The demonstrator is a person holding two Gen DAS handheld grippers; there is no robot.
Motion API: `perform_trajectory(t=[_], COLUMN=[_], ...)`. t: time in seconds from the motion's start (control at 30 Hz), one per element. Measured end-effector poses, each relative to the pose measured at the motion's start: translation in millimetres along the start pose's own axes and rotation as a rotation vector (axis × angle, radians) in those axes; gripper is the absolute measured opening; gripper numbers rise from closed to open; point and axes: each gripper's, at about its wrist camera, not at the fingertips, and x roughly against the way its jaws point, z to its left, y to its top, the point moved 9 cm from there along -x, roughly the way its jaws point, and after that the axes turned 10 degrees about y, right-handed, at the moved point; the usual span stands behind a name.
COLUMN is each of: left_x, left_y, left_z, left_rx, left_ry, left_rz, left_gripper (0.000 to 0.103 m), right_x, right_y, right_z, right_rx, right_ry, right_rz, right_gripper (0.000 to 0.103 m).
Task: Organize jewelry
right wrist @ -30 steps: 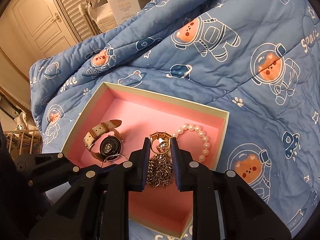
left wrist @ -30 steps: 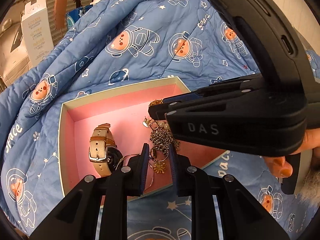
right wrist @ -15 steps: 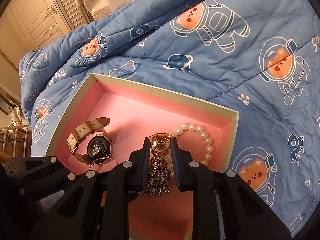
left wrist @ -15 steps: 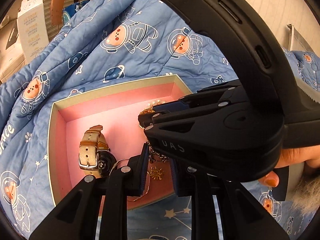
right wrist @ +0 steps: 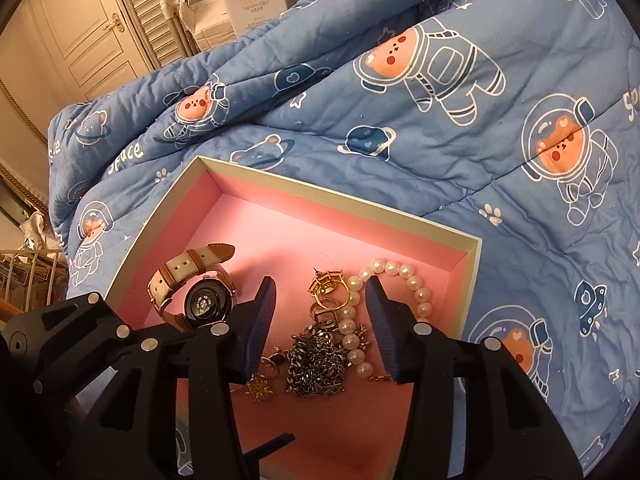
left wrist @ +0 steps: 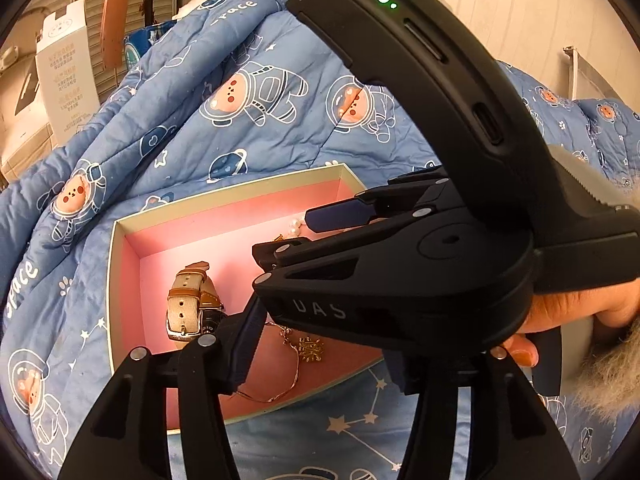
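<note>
A pink-lined box (right wrist: 472,248) lies on a blue quilt and holds jewelry. In the right wrist view I see a watch (right wrist: 196,292) with a tan strap, a gold ring (right wrist: 328,288), a pearl bracelet (right wrist: 400,276), a dark metal chain (right wrist: 316,364) and a gold snowflake charm (right wrist: 260,390). My right gripper (right wrist: 320,328) is open above the chain and ring, holding nothing. In the left wrist view my left gripper (left wrist: 320,344) is open over the box (left wrist: 116,280), near a thin gold necklace (left wrist: 296,364) and the watch (left wrist: 188,304). The right gripper's body hides the box's right half there.
The blue astronaut-print quilt (right wrist: 440,120) rises in folds behind the box. A white carton (left wrist: 66,68) stands at the far left. A cream door (right wrist: 80,28) and louvred panels are beyond the bed.
Both grippers have opened from a near-shut stance. The right gripper has moved in closer over the chain and ring. The left gripper shifted so the box sits further right in its view.
</note>
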Motion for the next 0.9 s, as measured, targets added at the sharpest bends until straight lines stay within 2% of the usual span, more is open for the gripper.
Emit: perform_trajectory(t=[0.03,0.17,0.2,0.23,0.27,0.4,0.53,0.73,0.8,0.9], left_x=[3,12,15,17,20,37,50,84,86,91], left_y=[0,-1,-2,-3,-4,-11,-25,-38,-44,-58], left_z=[0,2,2,2,3,6,17,23,26,36], left_rx=[0.003,0.021,0.025,0.028,0.034,0.068,0.137,0.21,0.227,0.252], left_ry=[-0.001,0.0,0.0,0.0,0.001,0.002,0.009,-0.005,0.013,0.097], left_rz=[-0.007,-0.036,-0.044,-0.051,-0.058,-0.093,-0.116,-0.19,-0.181,-0.18], left_gripper=[0.058,0.073,0.076,0.078,0.082,0.097,0.096,0.096,0.096,0.096], right_x=[2,12,14,18,21,36,55,88,95,105], right_y=[1,1,0,0,0,-4,-10,-24,-33,-52], right_z=[-1,-2,-2,-2,-1,1,2,12,15,19], right_rx=[0.001,-0.012,-0.013,-0.013,-0.012,-0.03,-0.039,0.021,0.016,-0.014], right_ry=[-0.003,0.017,0.018,0.019,0.022,0.047,0.029,-0.091,-0.108,-0.124], right_rz=[-0.006,-0.026,-0.03,-0.039,-0.053,-0.098,-0.178,-0.308,-0.329,-0.35], right_gripper=[0.058,0.06,0.064,0.074,0.077,0.079,0.084,0.09,0.091,0.091])
